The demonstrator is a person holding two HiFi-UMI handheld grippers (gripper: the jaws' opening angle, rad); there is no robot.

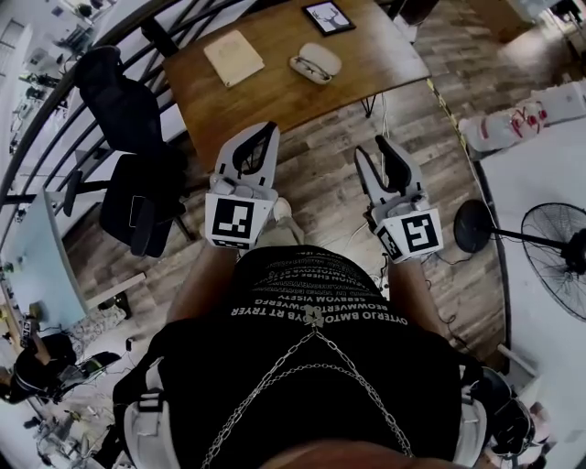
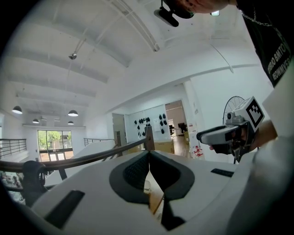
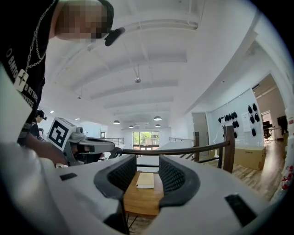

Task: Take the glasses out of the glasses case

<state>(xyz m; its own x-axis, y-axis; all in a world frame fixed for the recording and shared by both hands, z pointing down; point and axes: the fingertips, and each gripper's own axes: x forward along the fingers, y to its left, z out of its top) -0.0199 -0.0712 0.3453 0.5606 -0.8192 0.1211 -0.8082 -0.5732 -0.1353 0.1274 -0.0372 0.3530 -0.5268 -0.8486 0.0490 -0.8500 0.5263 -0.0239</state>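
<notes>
A white oval glasses case [image 1: 316, 62] lies on the brown wooden table [image 1: 275, 96] at the top of the head view; I cannot tell whether its lid is up. Both grippers hang over the floor in front of the table, well short of the case. My left gripper [image 1: 266, 128] has its jaw tips touching and holds nothing; in its own view the left gripper [image 2: 148, 153] shows the pads meeting. My right gripper [image 1: 371, 151] is open and empty. In its own view the right gripper [image 3: 147, 160] frames the table's near edge [image 3: 142, 202].
A tan notebook [image 1: 233, 57] and a dark framed picture [image 1: 328, 16] also lie on the table. A black office chair [image 1: 128, 174] stands to the left. A floor fan [image 1: 558, 256] and a white table [image 1: 540, 165] are on the right. A curved railing [image 3: 183, 149] runs behind.
</notes>
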